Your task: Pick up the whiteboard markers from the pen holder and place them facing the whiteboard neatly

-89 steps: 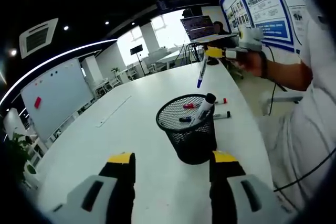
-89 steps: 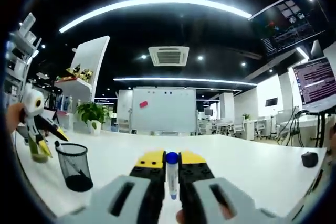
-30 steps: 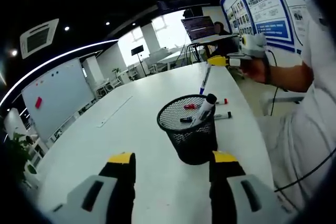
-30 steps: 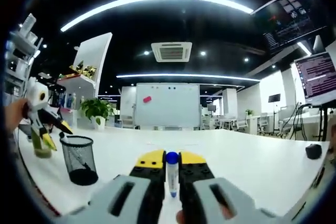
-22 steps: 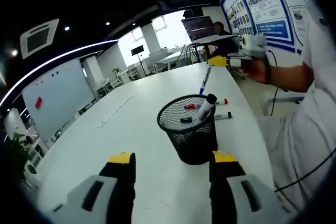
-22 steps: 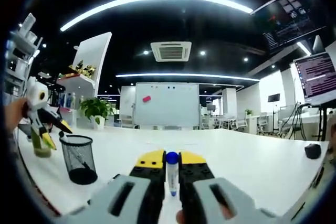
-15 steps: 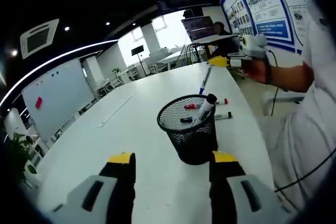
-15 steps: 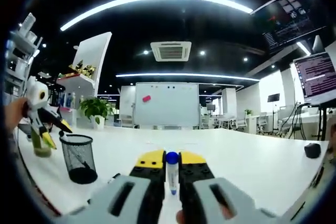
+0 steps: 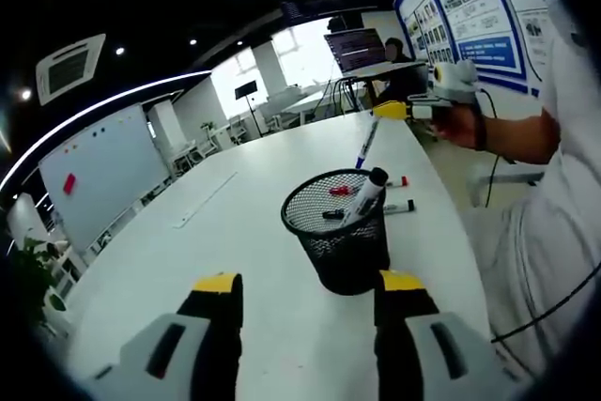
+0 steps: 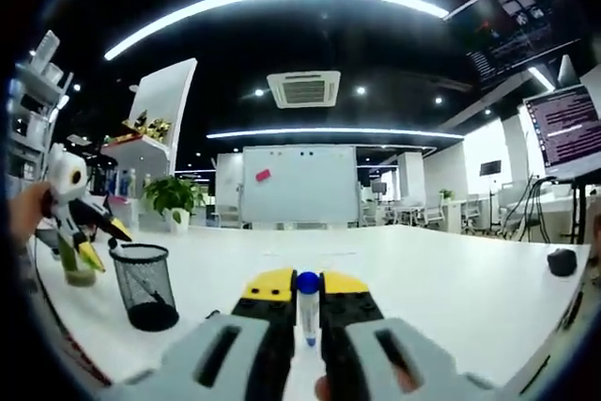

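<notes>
Blue-capped marker [image 10: 307,307] clamped in right gripper [image 10: 306,290], left gripper [image 9: 305,286] parted – holder [image 9: 346,232] ahead

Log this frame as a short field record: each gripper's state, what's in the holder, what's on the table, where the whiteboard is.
left gripper: open, holding nothing, pointed at the pen holder
right gripper: shut on blue-capped marker, above the table
pen holder: black mesh cup, upright; black-capped marker leaning inside
markers on table: lying beyond the holder
whiteboard: straight ahead in right gripper view
</notes>
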{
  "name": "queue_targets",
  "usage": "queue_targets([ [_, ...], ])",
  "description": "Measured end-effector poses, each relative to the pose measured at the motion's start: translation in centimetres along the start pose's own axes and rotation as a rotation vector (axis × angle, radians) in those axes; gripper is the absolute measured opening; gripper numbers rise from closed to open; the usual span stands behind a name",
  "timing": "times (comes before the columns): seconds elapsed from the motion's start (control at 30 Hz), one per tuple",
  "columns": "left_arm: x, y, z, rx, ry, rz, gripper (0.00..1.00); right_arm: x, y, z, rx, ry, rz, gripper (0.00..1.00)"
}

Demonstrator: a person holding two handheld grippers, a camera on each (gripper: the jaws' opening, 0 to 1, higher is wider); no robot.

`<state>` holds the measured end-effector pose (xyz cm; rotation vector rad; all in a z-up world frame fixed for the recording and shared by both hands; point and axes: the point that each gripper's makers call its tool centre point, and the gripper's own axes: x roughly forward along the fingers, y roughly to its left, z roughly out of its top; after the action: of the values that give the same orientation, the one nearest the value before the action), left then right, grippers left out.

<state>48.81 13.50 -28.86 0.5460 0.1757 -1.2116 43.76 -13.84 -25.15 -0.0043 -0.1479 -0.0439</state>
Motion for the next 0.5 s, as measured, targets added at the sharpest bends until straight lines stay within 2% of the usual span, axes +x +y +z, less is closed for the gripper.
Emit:
queue_targets([
  [0.1,0.0,0.2,0.1,-0.002,-0.004,0.013,0.57,0.0,0.2,0.0,-0.024,0.001,0.010,0.09],
  [0.27,0.0,0.2,0.0,-0.004,-0.004,0.013,0.57,0.0,0.6,-0.4,-0.013,0.009,0.021,0.09],
  [0.5,0.1,0.5,-0.1,-0.005,-0.004,0.015,0.57,-1.0,0.9,-1.2,-0.031,0.033,0.013,0.09],
])
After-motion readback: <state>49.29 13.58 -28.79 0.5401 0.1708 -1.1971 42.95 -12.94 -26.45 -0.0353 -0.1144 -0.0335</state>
